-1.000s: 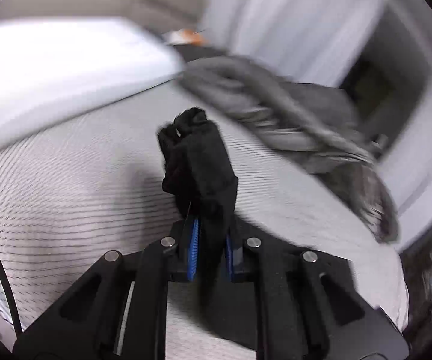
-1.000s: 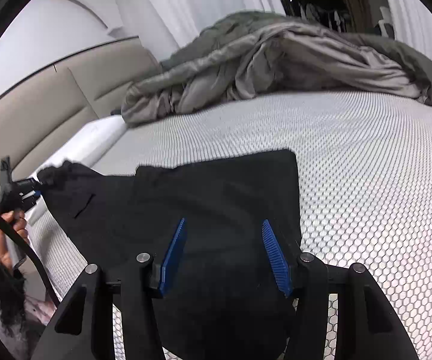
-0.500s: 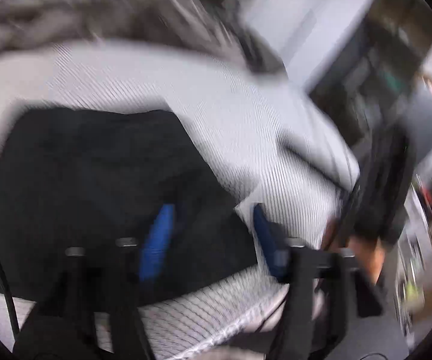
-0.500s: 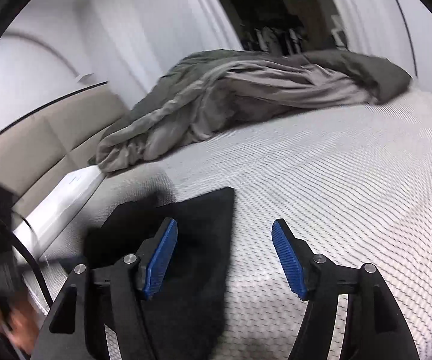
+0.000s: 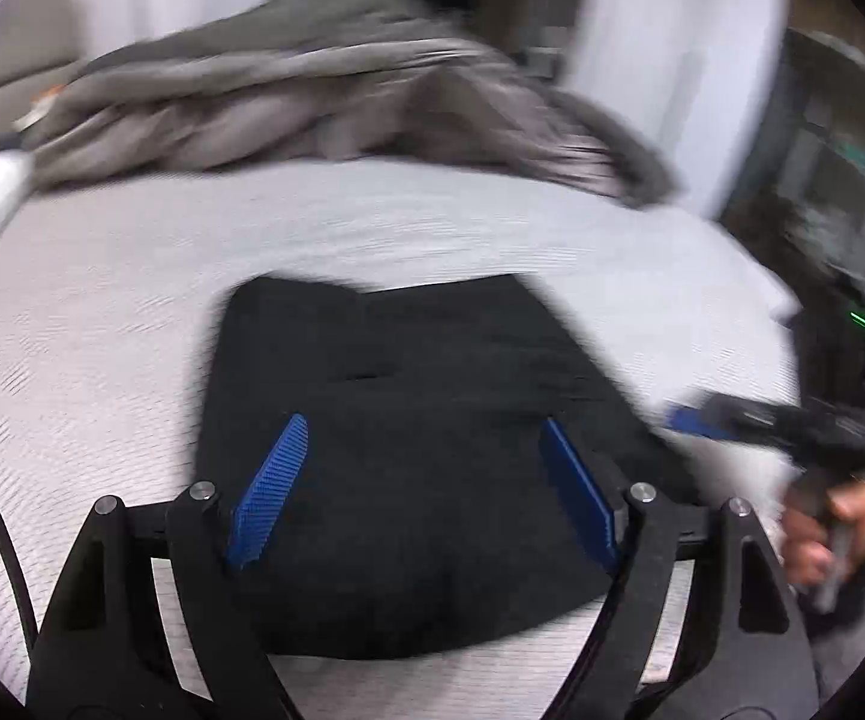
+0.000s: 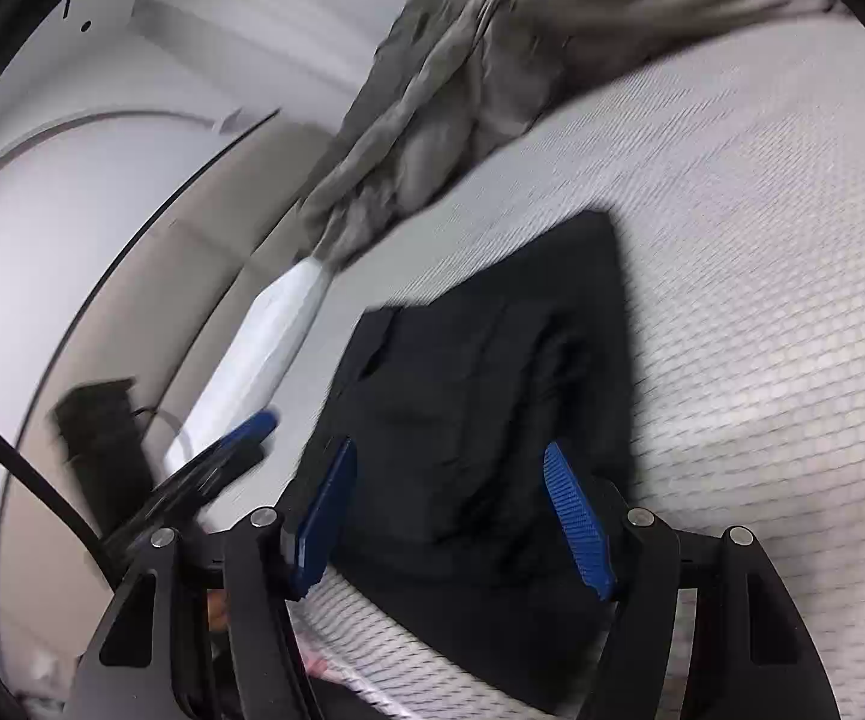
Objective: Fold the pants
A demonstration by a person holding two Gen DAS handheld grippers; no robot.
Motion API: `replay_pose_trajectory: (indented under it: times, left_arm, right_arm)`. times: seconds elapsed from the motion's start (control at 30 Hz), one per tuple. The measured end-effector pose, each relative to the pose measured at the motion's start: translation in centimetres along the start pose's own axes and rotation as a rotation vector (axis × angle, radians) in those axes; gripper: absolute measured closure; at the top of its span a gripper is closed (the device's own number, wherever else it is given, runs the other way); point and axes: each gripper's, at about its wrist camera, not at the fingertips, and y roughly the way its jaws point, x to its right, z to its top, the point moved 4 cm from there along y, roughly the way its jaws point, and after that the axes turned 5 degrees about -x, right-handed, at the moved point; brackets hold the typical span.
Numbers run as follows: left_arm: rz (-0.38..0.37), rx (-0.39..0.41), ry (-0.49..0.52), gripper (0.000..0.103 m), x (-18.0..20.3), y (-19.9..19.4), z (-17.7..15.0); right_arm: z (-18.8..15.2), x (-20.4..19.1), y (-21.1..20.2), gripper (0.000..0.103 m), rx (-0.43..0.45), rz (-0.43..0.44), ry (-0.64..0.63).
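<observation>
Left wrist view: black pants lie on the white bed as a compact, roughly rectangular packet, near the edge closest to the camera. Left gripper hovers over them, jaws spread wide, blue pads well apart, nothing held. Right gripper visible at the right of this view, beside the packet's right edge; motion blur hides detail.

Right wrist view: right gripper also wide open and empty, pants beneath and ahead of it.

Progress (judgement): folding looks largely done. The cloth is stacked into a thick block with rounded near edge, no legs trailing. What may remain is one last fold or a smoothing pass; cannot tell which.

Orientation: long axis runs from near bed edge away toward the crumpled grey duvet, angled slightly left. Far edge is uneven, with a small step. Which end is waistband: cannot tell.
</observation>
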Motion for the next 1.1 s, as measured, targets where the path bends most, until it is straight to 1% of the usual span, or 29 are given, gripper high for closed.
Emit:
replay_pose_trajectory:
  times: [0.03, 0.1, 0.13, 0.2, 0.23, 0.27, 0.37, 0.4, 0.43, 0.47, 0.5, 0.53, 0.57, 0.6, 0.63, 0.7, 0.73, 0.83, 0.87, 0.93, 1.0, 1.03, 1.07, 1.1]
  left_arm:
    - [0.033, -0.013, -0.03, 0.025, -1.5, 0.6, 0.2]
    - [0.079, -0.03, -0.074, 0.025, -4.8, 1.8, 0.3]
    - [0.099, -0.043, -0.104, 0.025, -6.2, 2.1, 0.2]
    - [0.095, -0.071, -0.14, 0.025, -8.3, 2.8, -0.5]
    - [0.092, -0.072, -0.149, 0.025, -9.4, 2.2, -1.2]
    - [0.094, -0.071, -0.156, 0.025, -10.1, 1.5, -1.8]
    - [0.111, -0.069, -0.159, 0.025, -11.3, 1.2, -2.2]
    - [0.113, -0.07, -0.161, 0.025, -11.4, 1.1, -2.4]
    - [0.114, -0.074, -0.166, 0.025, -11.8, 1.0, -2.6]
    - [0.114, -0.077, -0.166, 0.025, -11.9, 1.1, -2.6]
    - [0.115, -0.079, -0.164, 0.025, -11.3, 0.7, -2.8]
    - [0.117, -0.08, -0.16, 0.025, -11.2, 0.8, -2.6]
    - [0.121, -0.079, -0.159, 0.025, -11.3, 0.8, -2.4]
    - [0.122, -0.078, -0.158, 0.025, -10.9, 0.4, -2.5]
    - [0.12, -0.076, -0.157, 0.025, -10.8, 0.3, -2.4]
    - [0.117, -0.071, -0.163, 0.025, -10.4, -0.2, -2.4]
    - [0.118, -0.071, -0.164, 0.025, -10.4, -0.3, -2.3]
    - [0.124, -0.08, -0.162, 0.025, -10.2, 0.0, -2.4]
    - [0.126, -0.085, -0.156, 0.025, -10.1, 0.1, -2.4]
    - [0.136, -0.095, -0.146, 0.025, -9.9, 0.5, -2.5]
    - [0.143, -0.105, -0.136, 0.025, -9.7, 0.7, -2.6]
    - [0.145, -0.107, -0.131, 0.025, -9.6, 0.8, -2.7]
    - [0.145, -0.107, -0.125, 0.025, -9.4, 0.8, -2.7]
    - [0.146, -0.109, -0.121, 0.025, -9.3, 0.8, -2.7]
  right_arm:
    - [-0.1, -0.2, 0.7, 0.036, -0.011, 0.012, -0.002]
    - [-0.1, -0.3, 2.1, 0.038, -0.037, 0.008, 0.006]
    - [-0.2, -0.2, 2.6, 0.042, -0.048, 0.005, 0.016]
    - [-0.2, -0.3, 3.2, 0.043, -0.059, 0.001, 0.022]
    - [-0.1, -0.5, 3.1, 0.043, -0.056, 0.005, 0.016]
    - [-0.1, -0.9, 2.9, 0.043, -0.05, 0.031, 0.007]
    - [-0.1, -2.0, 2.6, 0.043, -0.056, 0.123, 0.009]
    - [-0.2, -2.2, 2.9, 0.043, -0.067, 0.139, 0.011]
    - [-0.4, -2.1, 3.5, 0.043, -0.085, 0.123, 0.008]
    - [-0.5, -1.9, 4.0, 0.049, -0.091, 0.085, 0.003]
    - [-0.6, -1.7, 4.3, 0.058, -0.092, 0.06, -0.005]
    - [-0.7, -1.6, 4.6, 0.081, -0.092, 0.033, -0.014]
    - [-0.7, -1.3, 4.9, 0.097, -0.094, -0.012, -0.017]
    - [-0.7, -1.2, 5.0, 0.098, -0.092, -0.053, -0.021]
    - [-0.6, -1.4, 4.8, 0.099, -0.083, -0.058, -0.034]
    - [-0.4, -2.3, 3.6, 0.099, -0.06, -0.083, -0.088]
    - [-0.5, -2.9, 2.5, 0.099, -0.045, -0.08, -0.116]
    - [-1.5, -2.3, 0.9, 0.099, -0.059, -0.14, -0.128]
    - [-2.0, -1.4, 1.4, 0.099, -0.092, -0.188, -0.119]
    - [-2.8, -0.1, 2.3, 0.098, -0.158, -0.221, -0.105]
    - [-2.9, 0.1, 1.9, 0.094, -0.15, -0.183, -0.081]
    - [-2.7, 0.1, 1.5, 0.088, -0.145, -0.162, -0.071]
    - [-2.5, 0.2, 0.9, 0.069, -0.129, -0.153, -0.06]
    - [-2.2, 0.4, 0.5, 0.058, -0.11, -0.154, -0.05]
